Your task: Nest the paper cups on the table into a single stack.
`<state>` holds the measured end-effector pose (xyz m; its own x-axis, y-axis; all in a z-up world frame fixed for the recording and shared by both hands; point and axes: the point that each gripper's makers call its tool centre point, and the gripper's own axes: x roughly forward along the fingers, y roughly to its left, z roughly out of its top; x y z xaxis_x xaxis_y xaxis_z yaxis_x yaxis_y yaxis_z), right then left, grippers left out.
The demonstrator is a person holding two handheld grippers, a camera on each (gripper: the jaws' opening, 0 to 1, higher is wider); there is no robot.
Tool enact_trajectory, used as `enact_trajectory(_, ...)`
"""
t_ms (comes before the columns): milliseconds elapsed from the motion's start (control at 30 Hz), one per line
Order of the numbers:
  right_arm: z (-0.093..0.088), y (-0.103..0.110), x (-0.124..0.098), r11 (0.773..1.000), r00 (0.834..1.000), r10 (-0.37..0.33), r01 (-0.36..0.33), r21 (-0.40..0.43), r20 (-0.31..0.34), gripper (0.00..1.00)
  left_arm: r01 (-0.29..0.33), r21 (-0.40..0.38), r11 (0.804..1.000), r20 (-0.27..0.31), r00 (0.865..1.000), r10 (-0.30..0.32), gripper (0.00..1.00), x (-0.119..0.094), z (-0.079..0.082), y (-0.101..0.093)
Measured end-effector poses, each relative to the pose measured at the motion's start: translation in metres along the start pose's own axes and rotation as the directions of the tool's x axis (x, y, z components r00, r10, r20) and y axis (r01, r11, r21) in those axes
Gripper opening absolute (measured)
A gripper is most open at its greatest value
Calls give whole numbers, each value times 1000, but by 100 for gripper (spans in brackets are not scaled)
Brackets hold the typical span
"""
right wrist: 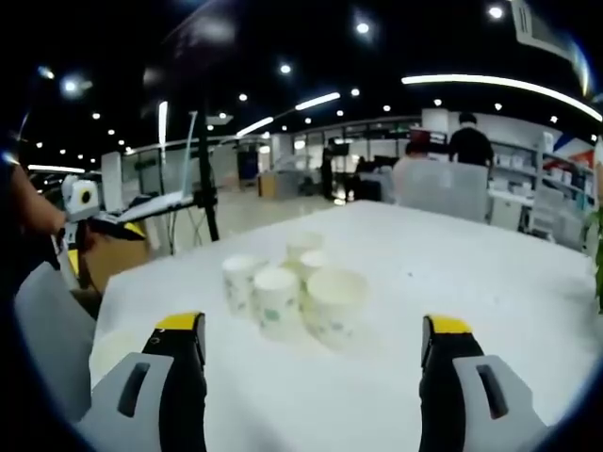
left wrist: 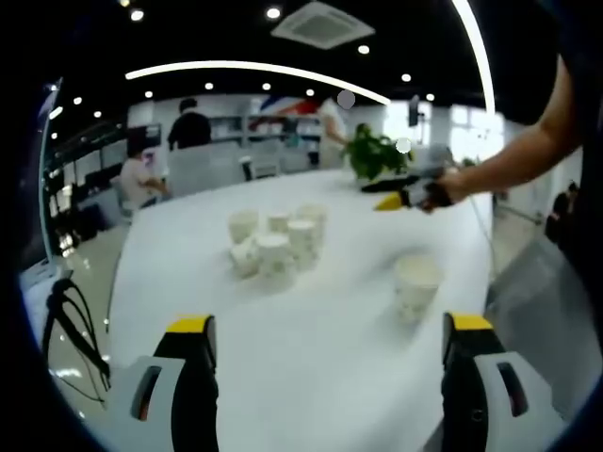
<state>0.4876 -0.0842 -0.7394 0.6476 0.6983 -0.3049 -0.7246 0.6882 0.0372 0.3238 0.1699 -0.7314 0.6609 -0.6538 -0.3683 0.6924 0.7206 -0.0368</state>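
Since no paper cup is nested yet, both hand-held grippers (left wrist: 330, 377) (right wrist: 311, 377) hang empty with jaws spread wide above the tabletop (left wrist: 311, 377), facing the cluster of cups (left wrist: 273, 245) mid-table; one lone cup (left wrist: 415, 282) stands apart.

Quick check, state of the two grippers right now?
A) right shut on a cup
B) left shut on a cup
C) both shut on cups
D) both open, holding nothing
D: the left gripper and the right gripper each show jaws spread wide with bare table between them; the paper cups stand ahead, untouched.
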Motion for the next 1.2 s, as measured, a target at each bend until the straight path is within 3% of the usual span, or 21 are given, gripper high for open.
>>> enact_trajectory(167, 2, -7, 13, 1000, 1000, 2, -2, -9, -4, 94, 4, -3, 1000, -30, 1000, -4, 99, 3, -9, 0)
enact_trajectory(400, -3, -14, 29, 999, 999, 16, -17, -34, -34, 93, -21, 0, 1000, -15, 1000, 21, 99, 3, -6, 3)
enact_trajectory(900, -5, -22, 72, 997, 997, 36, -40, -61, -63, 87, -21, -22, 1000, -45, 999, 20, 99, 3, -20, -10)
enact_trajectory(1200, -17, -27, 88, 998, 995, 30, -34, -53, -90, 74, -47, -36, 998, -38, 998, 45, 99, 0, -17, -3)
